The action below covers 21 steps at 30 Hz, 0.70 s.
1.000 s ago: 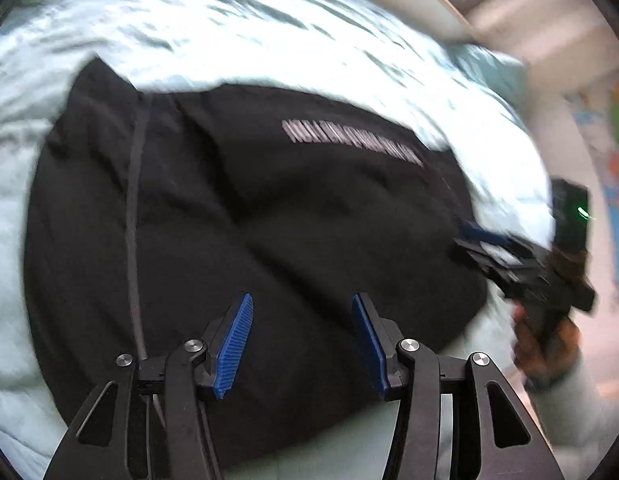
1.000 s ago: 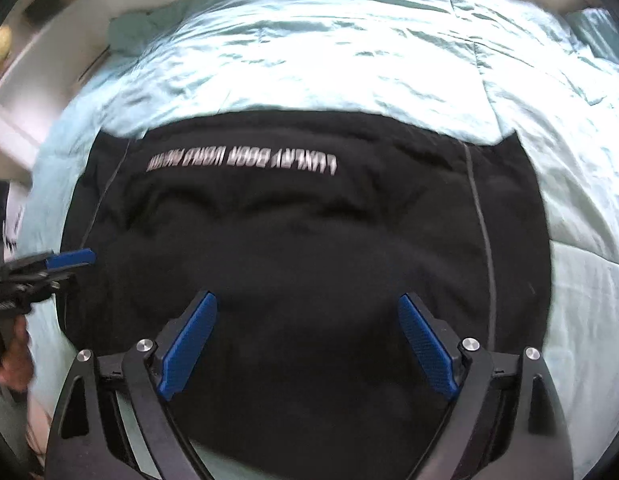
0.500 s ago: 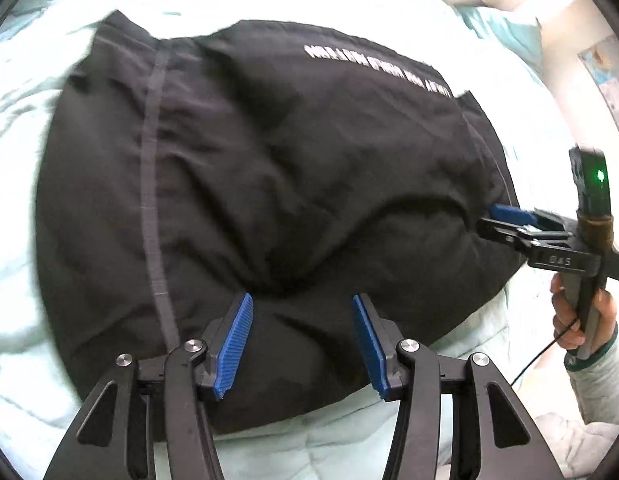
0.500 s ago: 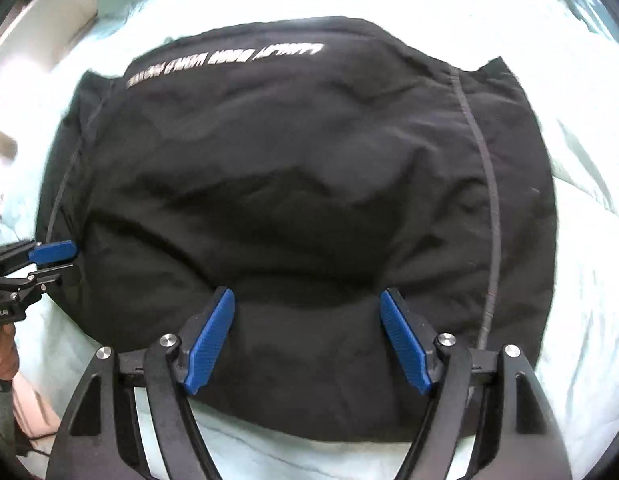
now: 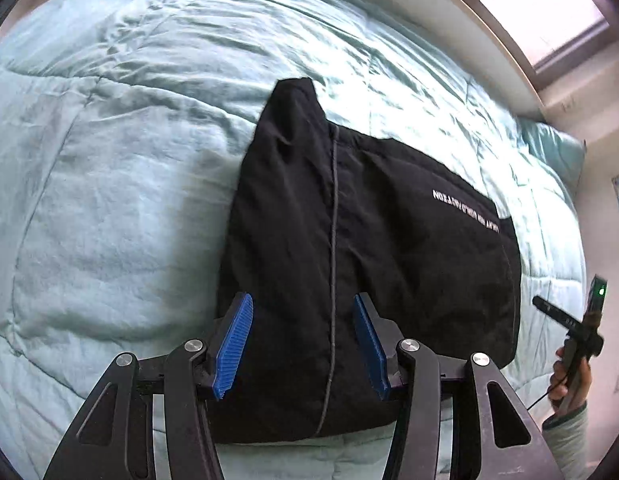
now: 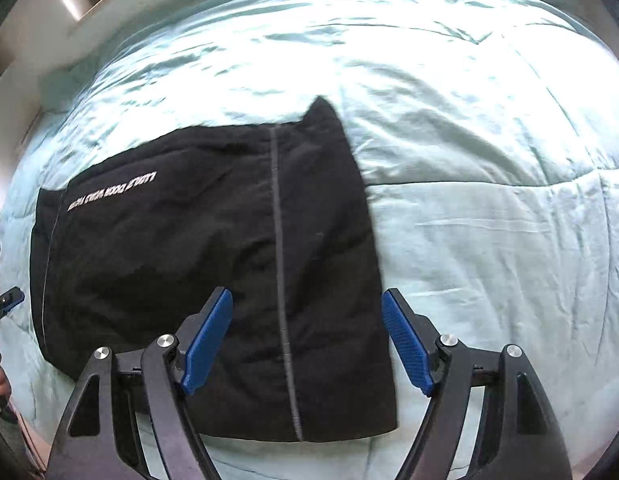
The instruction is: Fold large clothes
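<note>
Teal comforter (image 5: 109, 200): folded black garment (image 5: 369, 260) flat under both tongs, L gripper (image 5: 305, 344) & R gripper (image 6: 305, 340) spread, pinching nothing.

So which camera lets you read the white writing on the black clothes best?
The left wrist view: the white writing on the black clothes is sharper there, though upside down. In the right wrist view the writing is blurrier, with most letters unreadable.
</note>
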Each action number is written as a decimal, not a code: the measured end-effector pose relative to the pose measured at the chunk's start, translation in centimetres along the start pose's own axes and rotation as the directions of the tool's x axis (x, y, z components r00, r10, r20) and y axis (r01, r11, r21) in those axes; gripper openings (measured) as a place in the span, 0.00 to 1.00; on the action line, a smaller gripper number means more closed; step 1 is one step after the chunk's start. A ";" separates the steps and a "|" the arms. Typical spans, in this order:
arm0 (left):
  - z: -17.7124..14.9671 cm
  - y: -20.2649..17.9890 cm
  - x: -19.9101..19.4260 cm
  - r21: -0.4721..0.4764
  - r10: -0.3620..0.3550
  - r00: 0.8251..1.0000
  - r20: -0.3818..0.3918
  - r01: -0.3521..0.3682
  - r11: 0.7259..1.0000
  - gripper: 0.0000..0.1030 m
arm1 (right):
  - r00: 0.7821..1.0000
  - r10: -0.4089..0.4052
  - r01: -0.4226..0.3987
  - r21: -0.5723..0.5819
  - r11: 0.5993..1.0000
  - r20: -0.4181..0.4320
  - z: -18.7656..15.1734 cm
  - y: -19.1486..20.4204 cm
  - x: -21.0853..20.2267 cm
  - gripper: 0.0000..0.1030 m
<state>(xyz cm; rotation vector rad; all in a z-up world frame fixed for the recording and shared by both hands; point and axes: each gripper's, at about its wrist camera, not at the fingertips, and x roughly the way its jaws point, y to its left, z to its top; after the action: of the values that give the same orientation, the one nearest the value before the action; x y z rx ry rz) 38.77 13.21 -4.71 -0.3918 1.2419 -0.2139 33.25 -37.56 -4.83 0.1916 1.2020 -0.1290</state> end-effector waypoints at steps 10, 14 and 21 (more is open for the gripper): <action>2.5 4.1 4.0 -0.125 -0.128 0.991 -0.045 0.121 0.985 0.52 | 0.999 0.053 -0.053 0.037 0.998 -0.004 1.3 -3.3 3.7 0.82; 3.3 5.7 6.4 -0.257 -0.212 0.976 -0.051 0.192 0.947 0.52 | 0.983 0.182 -0.179 0.093 0.979 -0.033 1.6 -4.3 5.8 0.82; 2.6 6.8 10.7 -0.351 -0.336 0.936 -0.102 0.282 0.893 0.65 | 0.951 0.288 -0.274 0.124 0.954 -0.111 1.0 -4.1 9.5 0.88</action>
<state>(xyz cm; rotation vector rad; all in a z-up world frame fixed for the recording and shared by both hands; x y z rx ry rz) 44.26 15.98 -16.11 -0.8842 1.3742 -0.3151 36.72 -41.78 -13.65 0.4692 1.2838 0.0699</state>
